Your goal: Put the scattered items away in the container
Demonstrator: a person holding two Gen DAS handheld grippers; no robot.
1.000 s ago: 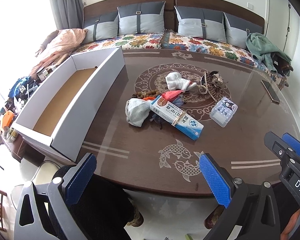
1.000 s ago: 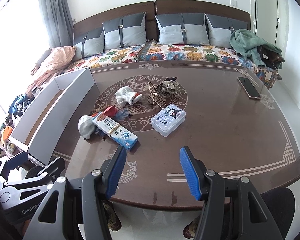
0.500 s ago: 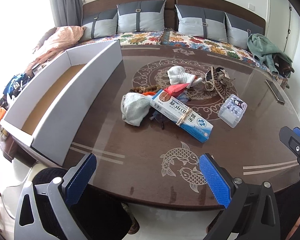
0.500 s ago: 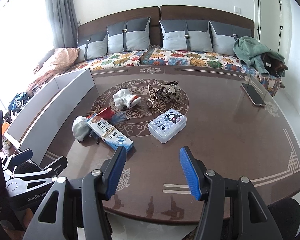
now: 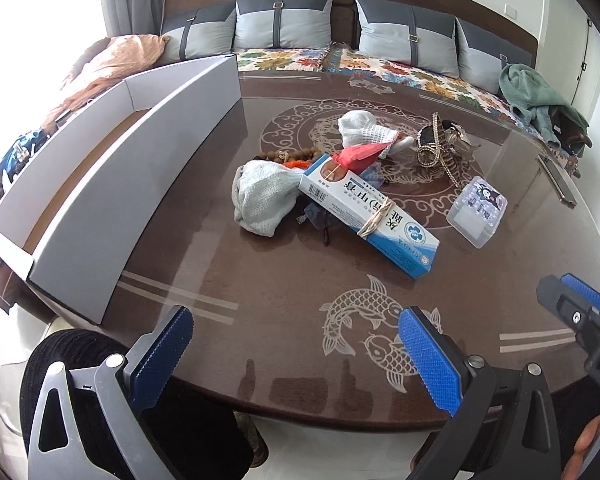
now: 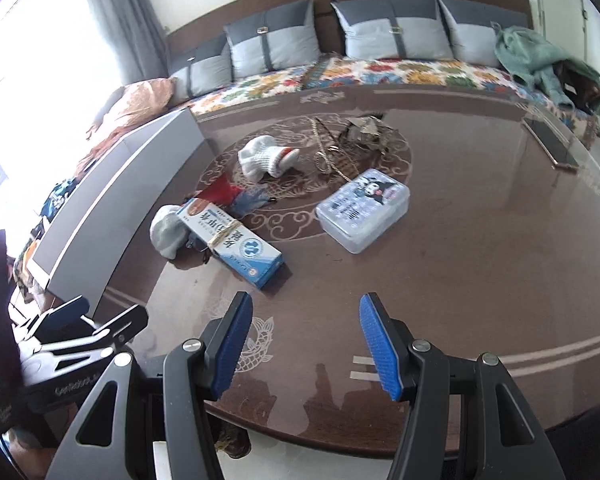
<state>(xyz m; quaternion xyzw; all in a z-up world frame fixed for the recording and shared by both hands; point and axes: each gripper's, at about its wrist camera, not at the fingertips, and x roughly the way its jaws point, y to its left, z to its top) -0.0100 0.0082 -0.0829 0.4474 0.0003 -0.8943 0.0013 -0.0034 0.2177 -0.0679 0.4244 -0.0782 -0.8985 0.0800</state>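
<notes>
A long white cardboard box [image 5: 148, 184] [image 6: 112, 216] stands on the table's left side, its inside bare. Mid-table lie a blue-and-white carton [image 5: 368, 216] [image 6: 236, 240] bound with a rubber band, a pale grey cloth [image 5: 260, 196] [image 6: 166, 234], a red piece [image 5: 360, 156], a white glove [image 5: 364, 130] [image 6: 266, 158], brown beads [image 5: 284, 155], a gold chain heap [image 5: 440, 148] [image 6: 348, 148] and a clear plastic case [image 5: 476, 212] [image 6: 364, 208]. My left gripper [image 5: 296, 352] and right gripper [image 6: 306, 340] hover open over the near table edge, holding nothing.
A phone [image 6: 550, 142] [image 5: 556, 182] lies at the table's right edge. Behind the table runs a sofa with grey cushions [image 5: 284, 16], a floral cover, a pink blanket [image 5: 112, 64] and green clothing [image 6: 540, 60]. Clutter sits on the floor left of the box.
Both grippers have moved forward and lower over the table edge, so the pile looks nearer. Their jaws stay open. Nothing on the table has shifted.
</notes>
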